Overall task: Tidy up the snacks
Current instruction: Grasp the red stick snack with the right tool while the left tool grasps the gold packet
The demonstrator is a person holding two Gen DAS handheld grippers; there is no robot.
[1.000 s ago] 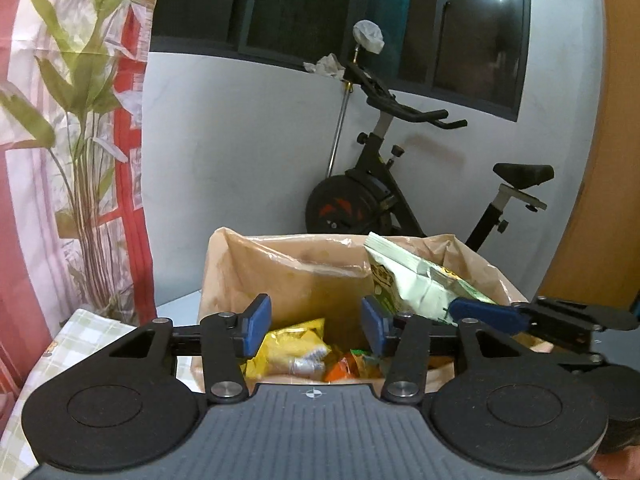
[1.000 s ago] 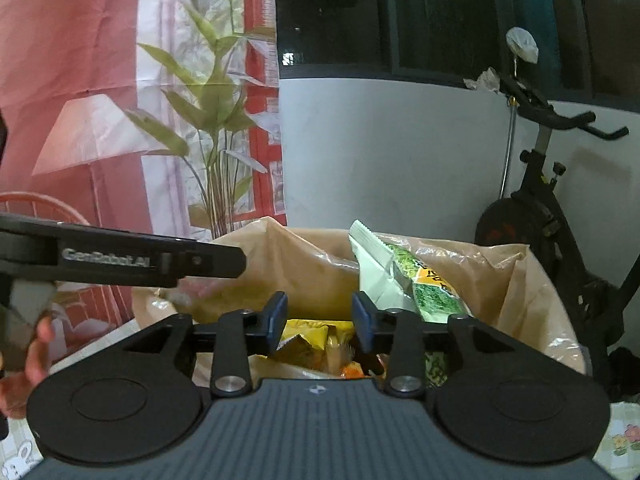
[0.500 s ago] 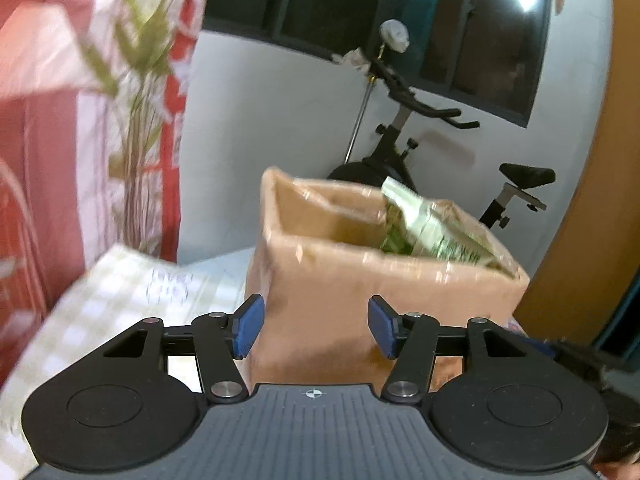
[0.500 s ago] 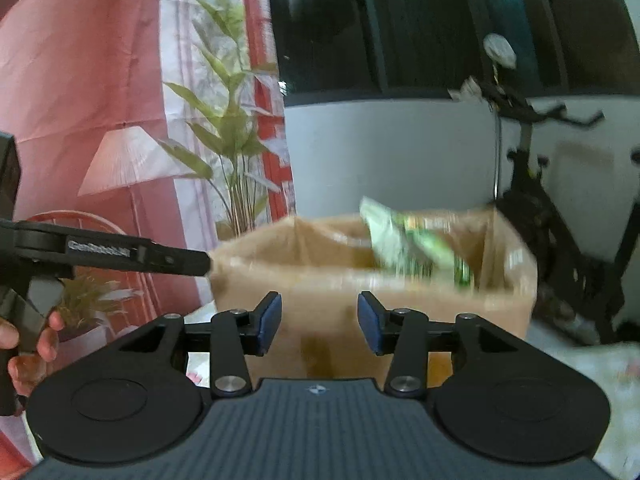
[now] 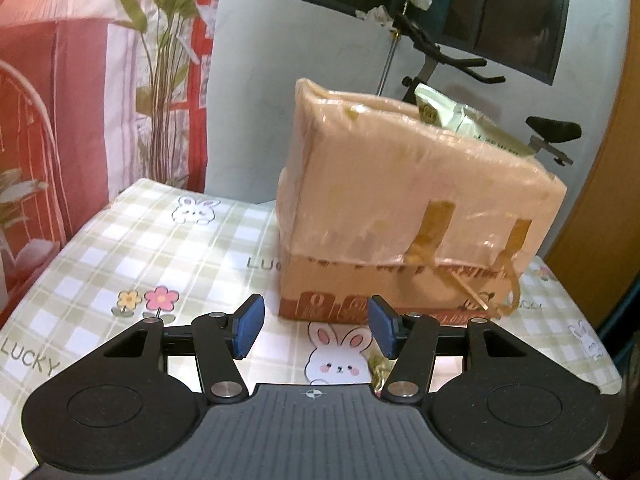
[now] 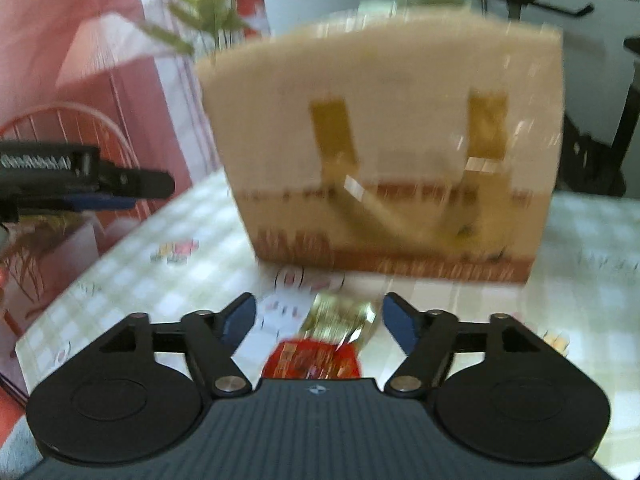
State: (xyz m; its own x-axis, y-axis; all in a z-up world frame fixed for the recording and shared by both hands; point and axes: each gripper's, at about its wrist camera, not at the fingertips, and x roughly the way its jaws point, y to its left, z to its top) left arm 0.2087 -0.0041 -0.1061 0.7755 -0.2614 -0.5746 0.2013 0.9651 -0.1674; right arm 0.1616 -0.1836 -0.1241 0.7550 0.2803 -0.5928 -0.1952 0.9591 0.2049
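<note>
Checked tablecloth (image 5: 120,248); lined box (image 5: 400,208) ahead, red snack packet (image 6: 316,360) before it.

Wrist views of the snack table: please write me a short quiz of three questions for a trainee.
1. True or false: the right gripper is shut on the red and gold packet.
2. Where is the green and white bag? A: in the box, sticking out above its rim. B: flat on the table. C: on the floor.
3. In the right wrist view, what lies on the table in front of the box?

Key
1. False: its jaws are open and have just been opening; the packet lies on the table between them, not pressed.
2. A.
3. The red and gold packet.
</note>
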